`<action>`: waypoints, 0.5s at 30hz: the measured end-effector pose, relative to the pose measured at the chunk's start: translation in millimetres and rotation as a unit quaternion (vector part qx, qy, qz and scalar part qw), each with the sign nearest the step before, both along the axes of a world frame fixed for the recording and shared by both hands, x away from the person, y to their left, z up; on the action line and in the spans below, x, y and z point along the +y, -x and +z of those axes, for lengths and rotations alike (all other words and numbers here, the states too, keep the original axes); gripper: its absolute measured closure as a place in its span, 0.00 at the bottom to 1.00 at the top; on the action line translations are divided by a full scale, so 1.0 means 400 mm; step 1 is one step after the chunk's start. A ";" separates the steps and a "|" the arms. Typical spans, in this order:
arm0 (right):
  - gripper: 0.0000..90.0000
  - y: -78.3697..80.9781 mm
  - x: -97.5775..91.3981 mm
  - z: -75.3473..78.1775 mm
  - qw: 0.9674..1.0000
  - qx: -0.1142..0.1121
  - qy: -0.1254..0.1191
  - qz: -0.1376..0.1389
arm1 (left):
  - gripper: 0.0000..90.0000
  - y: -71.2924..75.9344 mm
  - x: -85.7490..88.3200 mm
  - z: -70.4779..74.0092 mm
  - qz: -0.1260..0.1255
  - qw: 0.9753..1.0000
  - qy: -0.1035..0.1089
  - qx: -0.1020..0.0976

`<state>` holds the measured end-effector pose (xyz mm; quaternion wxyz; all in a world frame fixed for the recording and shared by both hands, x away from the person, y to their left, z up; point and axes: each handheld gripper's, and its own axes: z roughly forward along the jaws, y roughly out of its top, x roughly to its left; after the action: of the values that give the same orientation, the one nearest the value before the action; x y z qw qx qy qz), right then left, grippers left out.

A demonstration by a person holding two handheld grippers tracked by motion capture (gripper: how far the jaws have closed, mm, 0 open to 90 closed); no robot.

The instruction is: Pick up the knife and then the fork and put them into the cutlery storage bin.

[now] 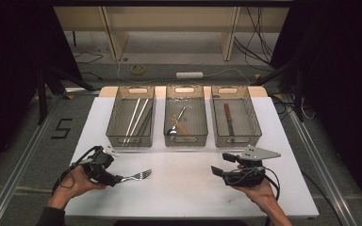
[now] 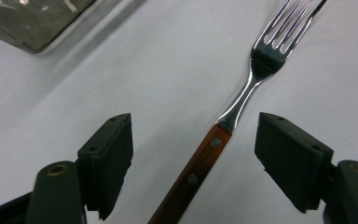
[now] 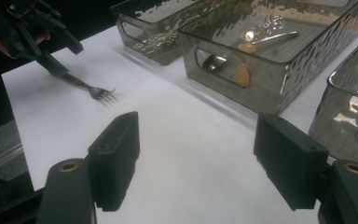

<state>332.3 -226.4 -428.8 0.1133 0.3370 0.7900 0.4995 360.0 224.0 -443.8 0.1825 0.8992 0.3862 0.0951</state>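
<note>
Risk noted: my left gripper (image 2: 193, 154) stands open astride the fork (image 2: 223, 126), right gripper (image 3: 196, 158) open and empty; an off-centre squeeze may skid the handle.

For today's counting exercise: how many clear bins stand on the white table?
3, in a row along the table's far side: the left bin holds chopsticks, the middle bin a spoon, the right bin a knife. None seems hidden.

Between my left gripper's (image 2: 193, 154) spread jaws, the fork (image 2: 242, 100) runs out of frame at both ends: tine tips cut off ahead, handle end lost below. Ahead of my right gripper (image 3: 196, 161), the nearest tray (image 3: 349, 102) is cropped at the edge.
</note>
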 end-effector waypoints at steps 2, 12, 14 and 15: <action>0.36 0.002 0.001 -0.002 1.000 0.002 0.000 0.000 | 0.31 0.001 0.000 0.001 -0.003 1.000 -0.004 0.001; 0.36 0.021 0.009 -0.005 1.000 0.004 0.003 0.010 | 0.35 0.010 0.007 -0.004 -0.008 1.000 -0.007 0.006; 0.36 0.023 0.010 -0.005 1.000 0.006 0.004 0.012 | 0.36 0.013 0.009 -0.006 -0.009 1.000 -0.006 0.009; 0.35 0.024 0.010 -0.005 1.000 0.006 0.004 0.012 | 0.37 0.014 0.011 -0.008 -0.011 1.000 -0.009 0.011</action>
<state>322.7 -222.3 -430.9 0.1039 0.3295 0.7969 0.4956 354.4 228.4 -446.9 0.1713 0.9060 0.3772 0.0864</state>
